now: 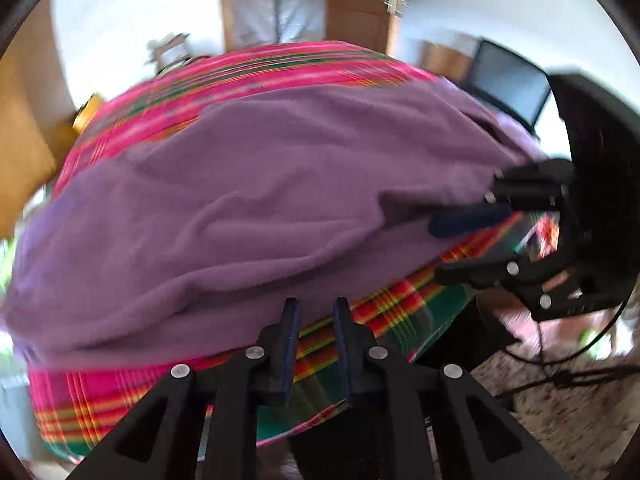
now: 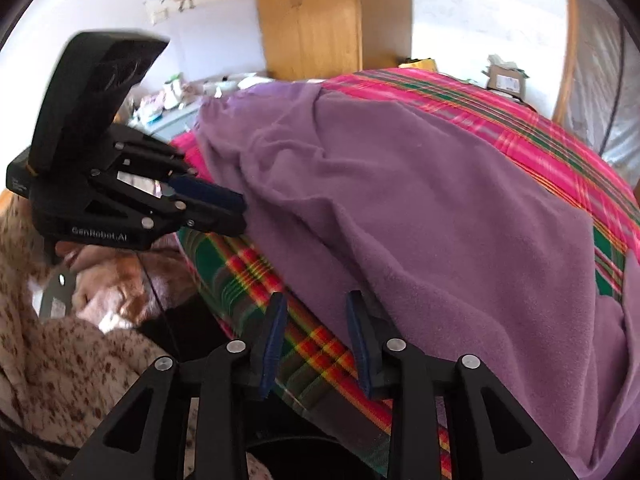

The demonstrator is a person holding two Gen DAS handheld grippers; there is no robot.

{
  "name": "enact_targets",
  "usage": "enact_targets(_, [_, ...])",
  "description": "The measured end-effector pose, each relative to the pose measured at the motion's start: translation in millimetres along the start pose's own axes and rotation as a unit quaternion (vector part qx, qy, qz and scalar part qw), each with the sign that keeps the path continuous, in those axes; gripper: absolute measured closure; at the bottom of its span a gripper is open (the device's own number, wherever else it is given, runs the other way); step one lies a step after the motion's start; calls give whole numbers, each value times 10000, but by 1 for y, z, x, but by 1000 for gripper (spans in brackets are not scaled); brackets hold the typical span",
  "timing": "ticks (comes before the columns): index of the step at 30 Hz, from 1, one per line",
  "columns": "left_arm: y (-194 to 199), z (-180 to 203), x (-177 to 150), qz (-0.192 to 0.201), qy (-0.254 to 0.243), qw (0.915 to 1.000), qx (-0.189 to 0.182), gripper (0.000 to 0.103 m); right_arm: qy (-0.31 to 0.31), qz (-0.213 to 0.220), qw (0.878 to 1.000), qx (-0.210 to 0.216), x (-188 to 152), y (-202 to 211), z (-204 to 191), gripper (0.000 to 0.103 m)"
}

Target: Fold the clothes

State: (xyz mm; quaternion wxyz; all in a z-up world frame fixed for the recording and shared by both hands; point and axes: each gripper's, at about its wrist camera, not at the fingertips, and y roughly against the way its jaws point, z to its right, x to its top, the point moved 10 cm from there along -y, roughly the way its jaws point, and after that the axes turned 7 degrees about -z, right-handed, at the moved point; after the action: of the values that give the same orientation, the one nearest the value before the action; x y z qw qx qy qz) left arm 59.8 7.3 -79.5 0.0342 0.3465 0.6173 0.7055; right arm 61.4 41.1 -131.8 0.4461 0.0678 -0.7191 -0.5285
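One bed covered with a pink, green, red and yellow plaid cloth carries the work; the plaid shows along its near edge and far side in both wrist views.

One purple fleece garment lies spread across the top of the bed, rumpled into several soft ridges, its lower hem hanging just over the near plaid border. In the right wrist view the same purple fleece garment fills the middle and right of the picture.

Two black claws are counted. The left claw points down at the near edge of the bed, its two blue-padded fingers spread a narrow way apart with only plaid visible between them; the garment hem sits just beyond the tips. The right claw stands with its fingers spread wider, also over the plaid border, pinching nothing, the garment hem touching or just beside its right finger; which, cannot be told.

One hand shows beneath the left claw's body. One wooden wardrobe stands behind the bed.
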Motion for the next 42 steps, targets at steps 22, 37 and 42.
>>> enact_targets(22, [-5, 13, 11, -42, -621, 9969, -487, 100, 99, -154, 9995, -266, 3, -2, 4, 98])
enact_targets(37, [7, 18, -1, 57, -491, 9962, -719, 103, -65, 5, 9997, -216, 2, 14, -2, 99])
enact_targets(42, [10, 30, 10, 276, -695, 9952, -629, 93, 82, -120, 9976, -678, -4, 15, 7, 80])
